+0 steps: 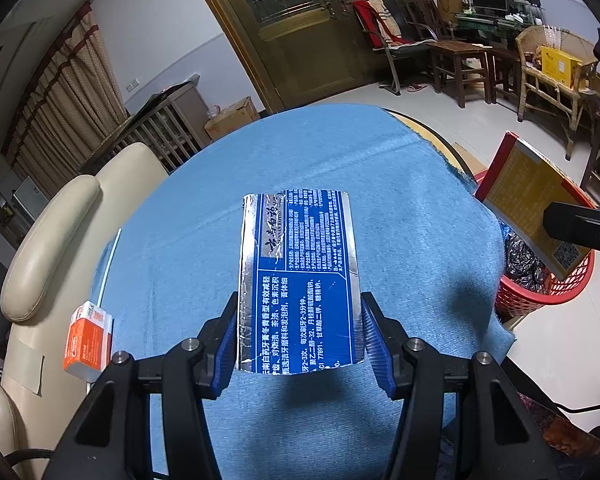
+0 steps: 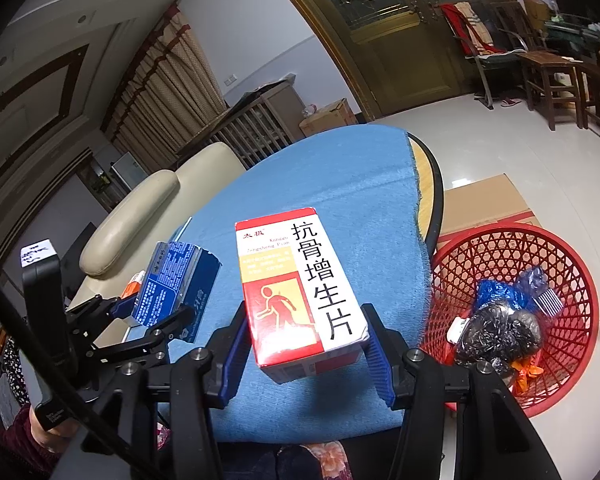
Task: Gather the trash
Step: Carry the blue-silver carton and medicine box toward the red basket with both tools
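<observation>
My left gripper is shut on a flattened blue and silver toothpaste box and holds it above the blue cloth. The same box and the left gripper show at the left of the right wrist view. My right gripper is shut on a red, white and yellow medicine box above the cloth. That box also shows at the right of the left wrist view, over the red mesh basket.
The red basket stands on the floor right of the table and holds black and blue bags. A small orange box lies at the cloth's left edge. A cream sofa is to the left. A cardboard box sits behind the basket.
</observation>
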Available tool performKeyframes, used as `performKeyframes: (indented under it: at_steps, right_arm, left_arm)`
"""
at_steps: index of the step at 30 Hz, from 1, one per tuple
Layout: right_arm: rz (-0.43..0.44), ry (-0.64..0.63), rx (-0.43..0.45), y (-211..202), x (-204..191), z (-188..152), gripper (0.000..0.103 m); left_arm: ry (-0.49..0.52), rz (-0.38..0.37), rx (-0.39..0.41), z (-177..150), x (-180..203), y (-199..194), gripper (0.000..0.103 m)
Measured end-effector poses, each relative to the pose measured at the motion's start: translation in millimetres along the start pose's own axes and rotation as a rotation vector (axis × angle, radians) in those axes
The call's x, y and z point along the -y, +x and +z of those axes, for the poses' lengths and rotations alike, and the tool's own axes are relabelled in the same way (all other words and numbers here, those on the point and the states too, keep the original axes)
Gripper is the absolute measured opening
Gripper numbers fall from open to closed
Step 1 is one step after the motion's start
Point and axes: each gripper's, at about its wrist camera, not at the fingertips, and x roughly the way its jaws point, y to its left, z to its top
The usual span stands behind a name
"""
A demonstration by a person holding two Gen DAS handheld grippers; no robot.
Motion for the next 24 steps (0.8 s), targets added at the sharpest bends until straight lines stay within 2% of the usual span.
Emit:
performKeyframes:
  at_steps: [24]
  right_arm:
    - [-0.043,0.075,0.044,-22.8,34.7,-6.0,0.055]
  left_arm:
    - [0.088,-0.052,0.007,12.3,21.7,0.2,0.058]
